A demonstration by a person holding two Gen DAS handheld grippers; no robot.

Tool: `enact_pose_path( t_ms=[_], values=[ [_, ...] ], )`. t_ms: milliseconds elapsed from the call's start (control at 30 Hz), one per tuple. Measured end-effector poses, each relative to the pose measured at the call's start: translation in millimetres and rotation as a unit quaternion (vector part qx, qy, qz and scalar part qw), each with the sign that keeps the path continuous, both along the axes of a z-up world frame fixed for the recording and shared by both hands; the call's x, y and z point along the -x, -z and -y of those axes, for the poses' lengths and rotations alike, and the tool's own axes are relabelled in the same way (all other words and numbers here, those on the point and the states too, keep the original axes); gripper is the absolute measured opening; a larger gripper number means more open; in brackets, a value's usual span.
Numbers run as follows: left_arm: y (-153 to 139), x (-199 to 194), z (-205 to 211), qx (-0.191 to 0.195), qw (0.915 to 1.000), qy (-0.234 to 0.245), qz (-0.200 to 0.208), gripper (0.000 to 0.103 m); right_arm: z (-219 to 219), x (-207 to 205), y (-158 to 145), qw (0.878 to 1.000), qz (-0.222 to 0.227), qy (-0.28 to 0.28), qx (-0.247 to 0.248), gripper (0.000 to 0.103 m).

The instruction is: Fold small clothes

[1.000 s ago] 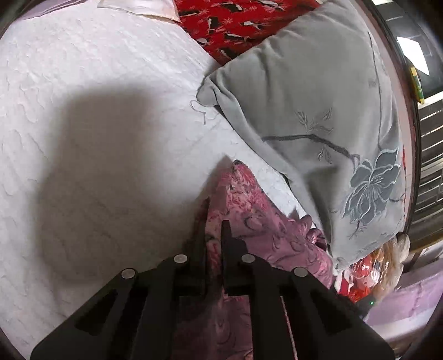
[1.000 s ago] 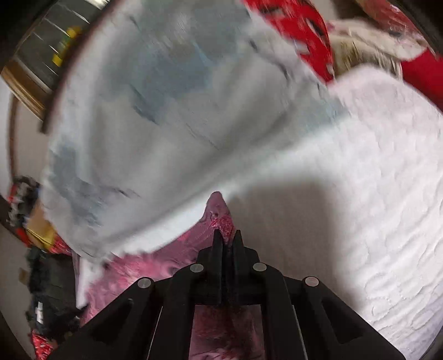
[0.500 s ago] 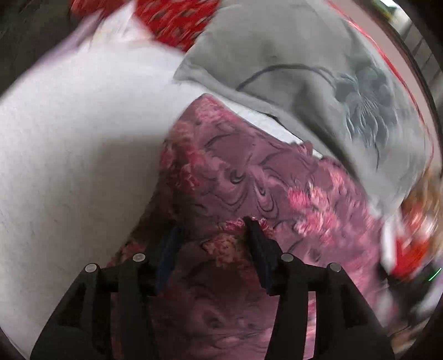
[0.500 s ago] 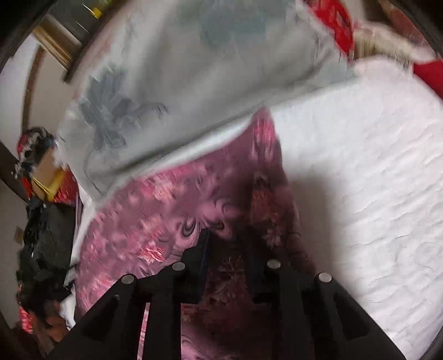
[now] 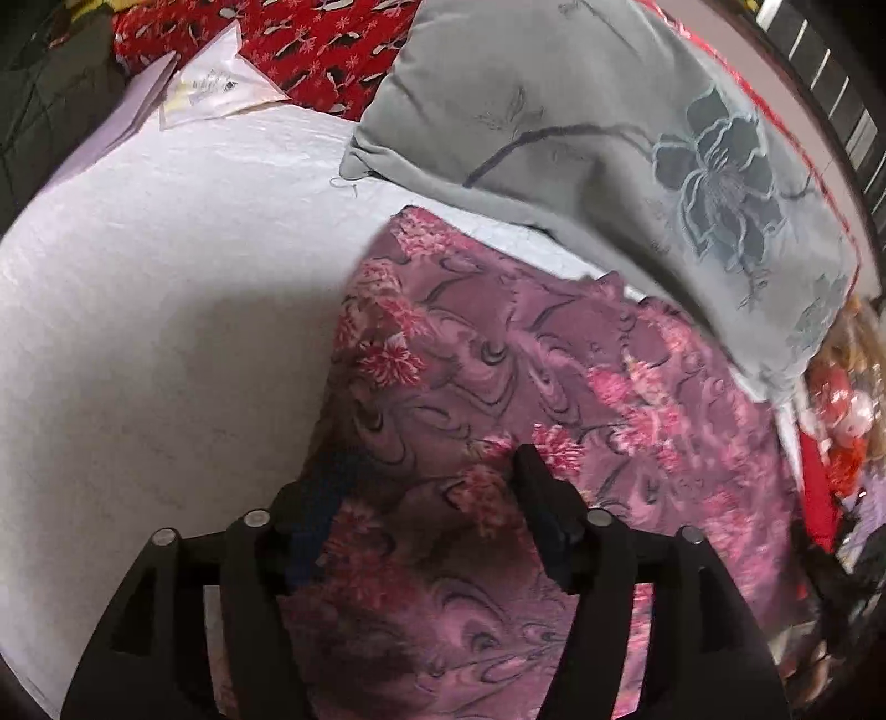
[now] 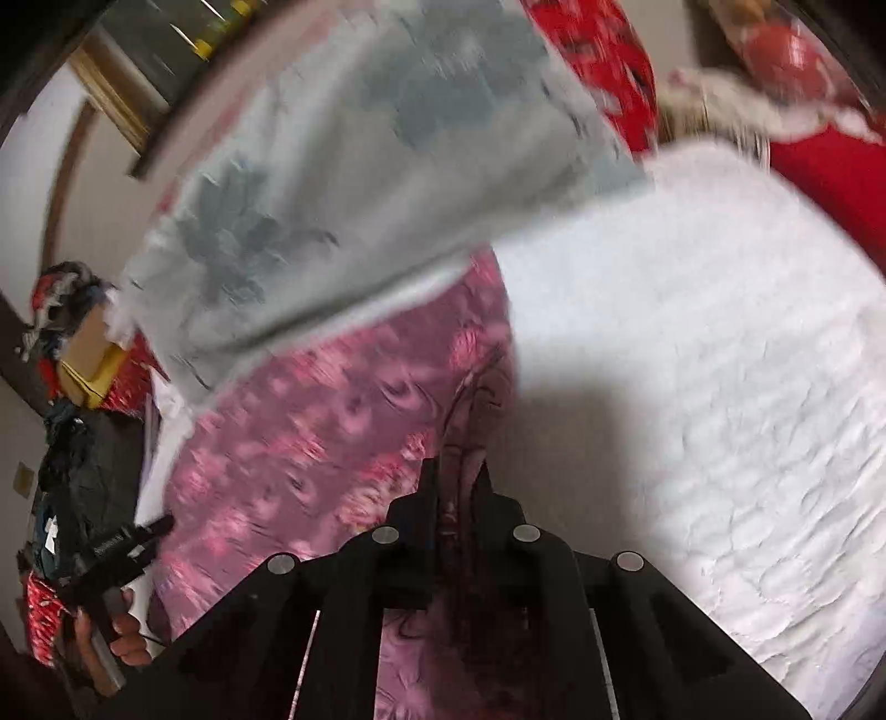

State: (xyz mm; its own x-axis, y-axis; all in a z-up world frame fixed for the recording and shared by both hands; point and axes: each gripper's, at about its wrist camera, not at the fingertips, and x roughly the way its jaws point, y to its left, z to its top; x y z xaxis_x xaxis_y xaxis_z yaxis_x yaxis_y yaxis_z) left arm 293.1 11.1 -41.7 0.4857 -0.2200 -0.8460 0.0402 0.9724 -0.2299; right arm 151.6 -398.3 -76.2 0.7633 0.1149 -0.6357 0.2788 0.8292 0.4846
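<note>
A pink and purple floral garment (image 5: 554, 360) lies spread on the white quilted bed cover (image 5: 166, 277), its far edge tucked under a grey flower-print pillow (image 5: 581, 138). My left gripper (image 5: 429, 459) hovers over the garment's near part with its jaws opening. The cloth lies below and between them, and neither pad presses on it. In the right wrist view, which is blurred, my right gripper (image 6: 457, 476) is shut on the right-hand edge of the garment (image 6: 310, 421). A hand (image 6: 119, 631) holding the other gripper's handle shows at the lower left.
The grey pillow (image 6: 360, 194) overhangs the garment's far side. Red patterned fabric (image 5: 310, 39) and white papers (image 5: 216, 88) lie at the bed's far end. Bags and clutter (image 5: 841, 421) sit beyond the bed's right edge. White bed cover (image 6: 692, 360) stretches to the right.
My left gripper let go of the garment and its jaws spread wide. My right gripper opened briefly, then closed again on the garment's edge. Both moved sideways over the cloth.
</note>
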Motion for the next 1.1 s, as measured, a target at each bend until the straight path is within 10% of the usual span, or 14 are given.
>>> enact_pose_path(
  t_ms=[100,400,667,933,1100],
  values=[
    [4,-3,0,-0.01,0.9999,-0.003,-0.005,0.075,3,-15,29,0.996,-0.084,0.005,0.001,0.009],
    [-42,-7,-20,0.103,0.9903,-0.013,0.092,0.074,0,-47,-38,1.0,0.004,0.025,0.014,0.02],
    [15,-41,12,-0.09,0.9955,-0.03,0.008,0.087,-33,-131,4,0.998,-0.049,0.009,0.031,0.032],
    [-8,-33,3,-0.039,0.9975,-0.033,0.049,0.091,-43,-117,-14,0.995,-0.043,0.009,0.09,0.033],
    [-15,-23,14,-0.032,0.9973,-0.006,0.066,0.091,-36,-78,0,0.993,-0.053,0.047,0.091,0.06]
  ],
)
